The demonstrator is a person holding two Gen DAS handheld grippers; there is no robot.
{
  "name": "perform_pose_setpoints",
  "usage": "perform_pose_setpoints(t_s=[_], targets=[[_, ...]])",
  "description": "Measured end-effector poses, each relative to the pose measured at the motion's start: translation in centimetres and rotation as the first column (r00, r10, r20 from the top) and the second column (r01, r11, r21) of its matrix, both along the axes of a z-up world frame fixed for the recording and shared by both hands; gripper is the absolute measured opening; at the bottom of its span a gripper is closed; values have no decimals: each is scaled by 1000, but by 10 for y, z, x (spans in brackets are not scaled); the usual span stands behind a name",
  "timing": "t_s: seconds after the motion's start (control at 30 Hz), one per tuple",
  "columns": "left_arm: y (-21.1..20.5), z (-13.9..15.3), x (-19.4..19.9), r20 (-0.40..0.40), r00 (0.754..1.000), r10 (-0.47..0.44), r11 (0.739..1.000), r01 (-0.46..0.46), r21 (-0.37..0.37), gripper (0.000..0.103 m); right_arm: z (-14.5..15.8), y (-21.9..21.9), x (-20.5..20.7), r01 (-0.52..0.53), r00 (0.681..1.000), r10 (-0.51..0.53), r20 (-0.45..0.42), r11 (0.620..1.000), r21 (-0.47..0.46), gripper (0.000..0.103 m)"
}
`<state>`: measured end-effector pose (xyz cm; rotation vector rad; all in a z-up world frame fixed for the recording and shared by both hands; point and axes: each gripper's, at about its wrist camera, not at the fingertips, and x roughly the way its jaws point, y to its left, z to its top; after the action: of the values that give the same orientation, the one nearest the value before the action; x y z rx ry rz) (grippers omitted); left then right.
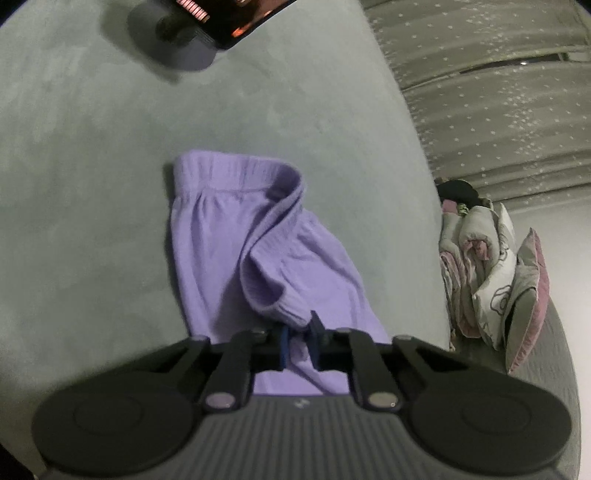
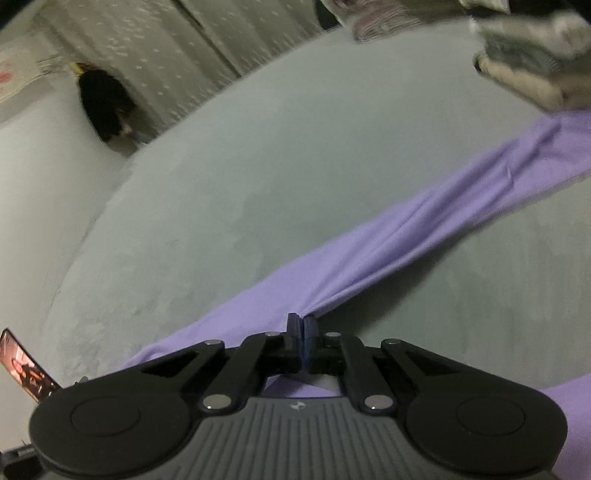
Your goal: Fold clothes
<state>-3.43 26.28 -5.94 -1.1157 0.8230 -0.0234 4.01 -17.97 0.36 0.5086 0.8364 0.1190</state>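
A soft ribbed lilac garment with an elastic waistband (image 1: pixel 236 236) lies on the grey-green suede-like bed surface (image 1: pixel 92 184). The left gripper (image 1: pixel 297 341) pinches its cuffed edge; the right gripper (image 2: pixel 302 330) clamps a stretched fold. Beyond the garment stands a dark phone on a round stand (image 1: pixel 192 33) — bundled floral bedding (image 1: pixel 487 273) shows beside it only in the left view.

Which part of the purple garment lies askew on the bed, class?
The elastic waistband of the purple pants: its right side has flopped over and twists diagonally down toward the left gripper, leaving the top bunched rather than flat. The right gripper pinches a leg.
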Motion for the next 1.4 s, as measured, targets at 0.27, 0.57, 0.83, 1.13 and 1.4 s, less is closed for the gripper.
perform_pose_setpoints(t_s=[0.27,0.57,0.83,1.13,1.4], targets=[[17,28,-9,129,991,-27,996,16,87,8,33,16,-25,-58,992,57,116,998,4,5],[37,44,-26,222,968,-119,970,66,234,7,54,31,-65,-190,967,192,167,981,-29,5],[52,42,-34,205,963,-178,945,109,307,7,39,46,-101,-324,934,334,123,941,-93,5],[52,26,-34,43,963,-265,895,230,382,7,-4,65,-105,-429,903,427,-46,892,-145,5],[64,52,-43,66,945,-321,878,271,394,32,-18,63,-93,-478,874,461,-154,872,-101,10]])
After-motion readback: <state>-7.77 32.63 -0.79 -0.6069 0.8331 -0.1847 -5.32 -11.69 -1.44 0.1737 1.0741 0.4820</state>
